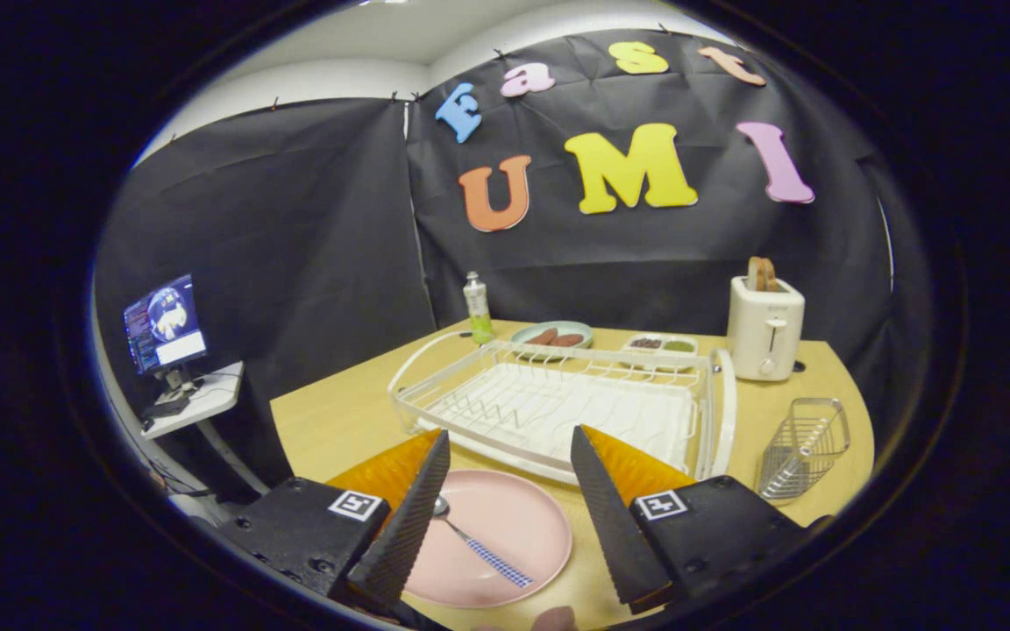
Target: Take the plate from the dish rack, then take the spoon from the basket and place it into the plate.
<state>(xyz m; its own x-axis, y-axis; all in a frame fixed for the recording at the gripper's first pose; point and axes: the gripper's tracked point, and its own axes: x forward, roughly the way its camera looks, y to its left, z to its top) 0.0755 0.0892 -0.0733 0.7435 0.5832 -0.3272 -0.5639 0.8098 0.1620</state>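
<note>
Pink plate [505, 535]: rim nearest the dish rack's [558, 407] left corner hidden behind one finger [408, 517] of the gripper [505, 513], fingers parted and gripping nothing. Spoon [480, 543] on that plate: bowl partly covered by the same finger. Small tray [661, 344] beyond the dish rack: contents too small to identify. Plate [552, 334] beside it: lower edge masked by rack wires. Wire basket [803, 447] right of the rack: base blurred.

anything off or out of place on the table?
Nothing stands out. Spoon lies in the pink plate between the open tool's fingers; dish rack and wire basket sit upright, no spills.
</note>
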